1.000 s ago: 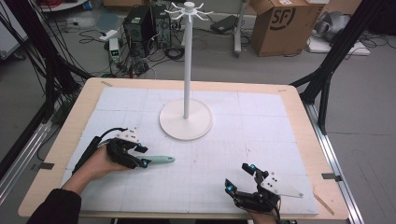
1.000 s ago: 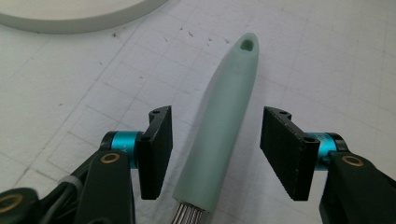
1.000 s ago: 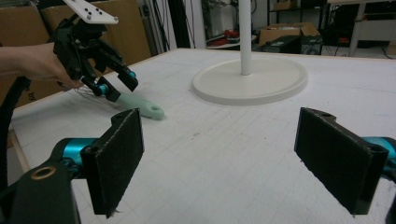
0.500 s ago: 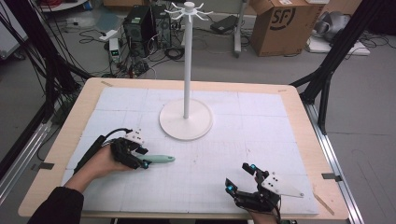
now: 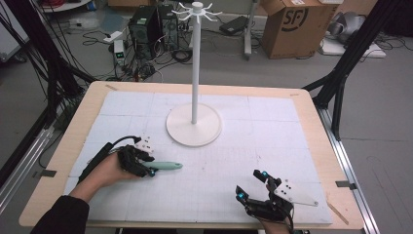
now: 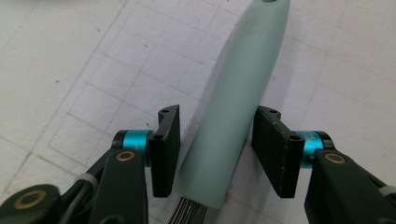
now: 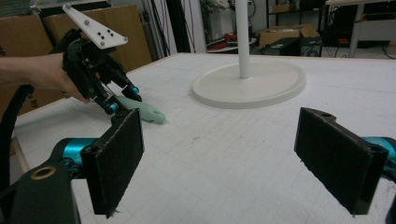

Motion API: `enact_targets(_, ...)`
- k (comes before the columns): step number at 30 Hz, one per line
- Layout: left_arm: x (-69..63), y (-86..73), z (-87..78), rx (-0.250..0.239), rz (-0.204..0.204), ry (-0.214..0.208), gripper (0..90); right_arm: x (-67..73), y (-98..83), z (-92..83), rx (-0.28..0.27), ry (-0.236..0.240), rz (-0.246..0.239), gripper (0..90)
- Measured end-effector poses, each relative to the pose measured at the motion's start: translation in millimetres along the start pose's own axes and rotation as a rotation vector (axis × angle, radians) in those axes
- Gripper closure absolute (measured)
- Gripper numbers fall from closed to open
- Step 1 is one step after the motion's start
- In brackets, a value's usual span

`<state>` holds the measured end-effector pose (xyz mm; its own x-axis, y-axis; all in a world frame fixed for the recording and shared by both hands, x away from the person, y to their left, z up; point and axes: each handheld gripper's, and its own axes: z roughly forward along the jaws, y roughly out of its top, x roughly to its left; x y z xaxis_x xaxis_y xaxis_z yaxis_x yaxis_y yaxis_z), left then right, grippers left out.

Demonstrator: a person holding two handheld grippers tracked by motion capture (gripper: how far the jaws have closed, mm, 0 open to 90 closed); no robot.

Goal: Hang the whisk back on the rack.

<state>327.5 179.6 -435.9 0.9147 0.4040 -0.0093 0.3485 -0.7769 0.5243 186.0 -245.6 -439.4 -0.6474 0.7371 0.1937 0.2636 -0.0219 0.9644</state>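
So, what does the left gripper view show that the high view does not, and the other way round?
The left gripper view alone shows the gaps: the left gripper has its jaws on either side of the mint-green handle, just closing in but with a gap visible on each side, and thin metal wires leave the handle's near end. The high view alone shows the white stand, the right gripper with open jaws, and the table's wooden rim. Both show the handle lying on the white gridded mat.
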Motion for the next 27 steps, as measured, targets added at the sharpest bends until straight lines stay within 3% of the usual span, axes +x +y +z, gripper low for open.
enact_targets(5, -4.7, 9.6, 1.3, 0.055, 0.047, -0.001, 63.2, -0.2, 0.3, -0.8, -0.003, 0.0, 0.004, 14.7)
enact_targets(8, -4.0, 11.6, 1.6, 0.069, 0.03, -0.01, 64.2, -0.5, 0.5, -1.4, -0.005, 0.001, 0.008, 14.7)
enact_targets(15, -1.9, 14.1, 1.6, 0.087, 0.054, -0.025, 68.6, -1.6, 0.7, -3.2, -0.011, -0.004, 0.009, 14.7)
enact_targets(20, 0.4, 14.3, 0.9, 0.092, 0.046, -0.037, 69.5, -1.9, 0.6, -3.4, -0.009, -0.006, 0.011, 14.7)
enact_targets(25, 3.8, 12.3, -3.4, 0.057, 0.01, -0.027, 69.6, -2.6, 0.5, -3.2, -0.01, -0.008, 0.008, 14.7)
enact_targets(27, 9.5, 10.9, -16.1, -0.012, -0.031, -0.032, 69.6, -3.0, 0.4, -3.0, -0.01, -0.009, 0.012, 14.7)
